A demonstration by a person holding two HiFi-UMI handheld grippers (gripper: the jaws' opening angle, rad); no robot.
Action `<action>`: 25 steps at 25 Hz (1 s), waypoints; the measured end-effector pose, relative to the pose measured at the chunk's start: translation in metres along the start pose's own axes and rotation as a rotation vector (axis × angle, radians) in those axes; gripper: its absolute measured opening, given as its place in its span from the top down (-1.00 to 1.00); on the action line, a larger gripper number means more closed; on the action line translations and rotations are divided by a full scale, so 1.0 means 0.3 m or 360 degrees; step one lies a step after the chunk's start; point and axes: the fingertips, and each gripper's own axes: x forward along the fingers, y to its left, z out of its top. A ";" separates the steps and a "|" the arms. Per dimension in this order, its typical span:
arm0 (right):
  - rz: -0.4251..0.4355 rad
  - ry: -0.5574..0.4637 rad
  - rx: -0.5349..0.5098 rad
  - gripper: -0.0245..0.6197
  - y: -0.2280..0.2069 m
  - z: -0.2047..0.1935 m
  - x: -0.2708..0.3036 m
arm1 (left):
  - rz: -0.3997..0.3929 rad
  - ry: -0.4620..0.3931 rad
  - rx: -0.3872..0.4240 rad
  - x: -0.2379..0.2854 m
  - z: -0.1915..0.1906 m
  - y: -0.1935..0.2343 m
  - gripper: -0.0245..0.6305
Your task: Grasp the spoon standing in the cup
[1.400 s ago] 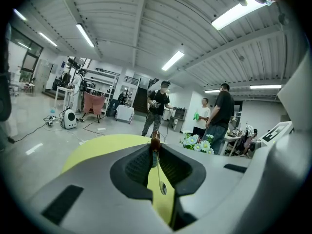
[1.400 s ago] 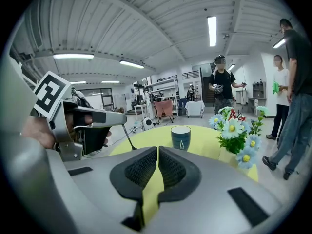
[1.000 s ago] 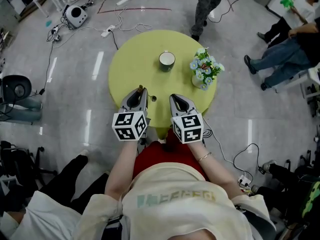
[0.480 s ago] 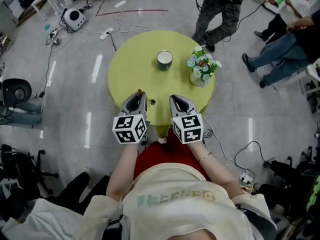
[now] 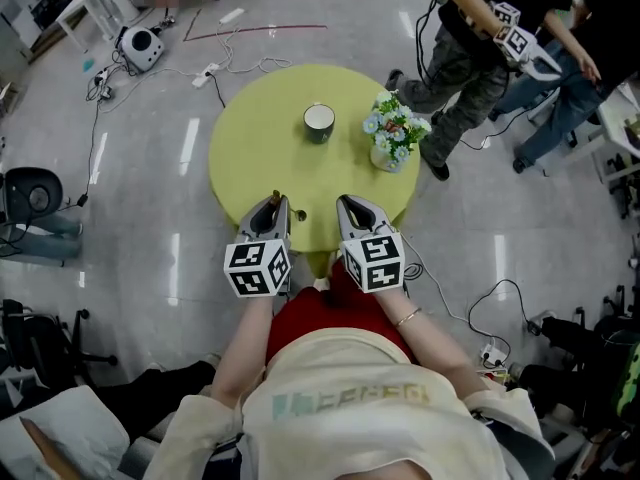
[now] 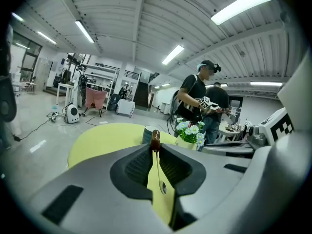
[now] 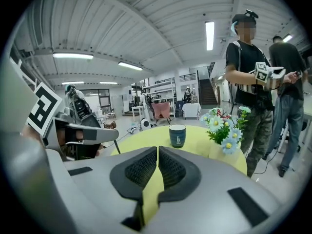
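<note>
A dark cup (image 5: 319,121) with a white inside stands at the back of the round yellow-green table (image 5: 250,148); no spoon shows in it. My left gripper (image 5: 272,208) hovers over the table's near edge, shut on a thin metal spoon (image 6: 155,141). The spoon's brown end sticks up between the jaws and its bowl hangs below. In the left gripper view, my left gripper (image 6: 155,149) points towards the cup (image 6: 148,133). My right gripper (image 5: 346,204) is beside it, shut with nothing held. In the right gripper view, my right gripper (image 7: 157,151) faces the cup (image 7: 177,135).
A white vase of blue and white flowers (image 5: 388,133) stands right of the cup, also in the flowers (image 7: 225,129) of the right gripper view. Two people (image 5: 480,38) with grippers stand past the table's right side. Cables (image 5: 230,53) and a small white machine (image 5: 140,36) lie on the floor behind.
Both grippers stay almost where they were, the left still shut on the spoon. A person has walked in along the table's far right side. The view has shifted slightly.
</note>
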 end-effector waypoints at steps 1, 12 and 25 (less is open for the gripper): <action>0.0001 -0.0005 0.0011 0.80 -0.004 -0.001 -0.004 | -0.0001 0.0007 0.0001 -0.001 -0.006 -0.004 0.76; -0.0027 0.0005 0.0059 0.80 -0.048 -0.033 -0.061 | -0.0019 0.0059 0.0032 -0.022 -0.065 -0.058 0.76; -0.0021 -0.0022 0.0100 0.81 -0.051 -0.040 -0.097 | -0.0011 0.0087 0.0046 -0.049 -0.088 -0.062 0.76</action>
